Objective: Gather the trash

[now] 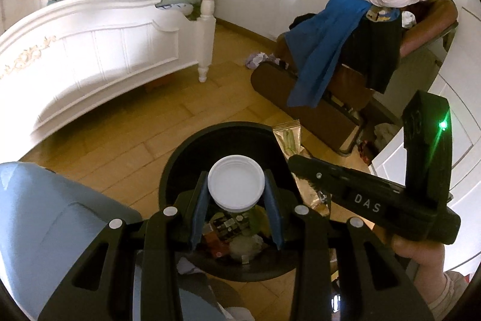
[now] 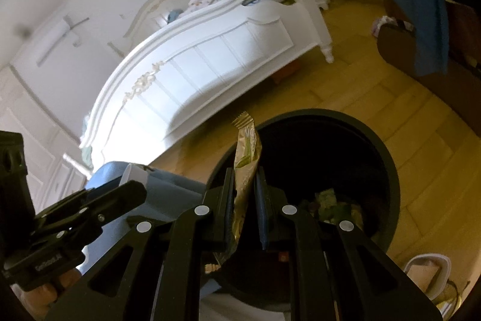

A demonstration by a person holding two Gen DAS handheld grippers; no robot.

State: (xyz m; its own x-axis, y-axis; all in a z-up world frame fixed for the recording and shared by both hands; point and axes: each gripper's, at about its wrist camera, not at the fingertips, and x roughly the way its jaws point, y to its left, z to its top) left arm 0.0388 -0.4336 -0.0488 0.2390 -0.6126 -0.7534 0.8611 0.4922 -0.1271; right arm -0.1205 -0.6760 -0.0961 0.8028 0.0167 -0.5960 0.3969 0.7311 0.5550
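Observation:
A black round trash bin (image 1: 177, 161) stands on the wooden floor, with wrappers and scraps inside (image 1: 237, 233). My left gripper (image 1: 236, 185) is shut on a white round lid (image 1: 236, 181) of a container and holds it above the bin's opening. My right gripper (image 2: 246, 179) is shut on a gold and green snack wrapper (image 2: 248, 146) at the bin's near rim (image 2: 387, 158). The right gripper also shows in the left wrist view (image 1: 309, 185) beside the bin, with the wrapper (image 1: 287, 137) sticking up. The left gripper body shows at lower left of the right wrist view (image 2: 90, 206).
A white bed (image 1: 90, 41) stands behind the bin to the left. A chair piled with blue cloth and a pink pillow (image 1: 345, 50) stands at the right. A blue-grey object (image 1: 45, 215) sits close at the left of the bin. White cabinet doors (image 1: 451, 140) are at the right.

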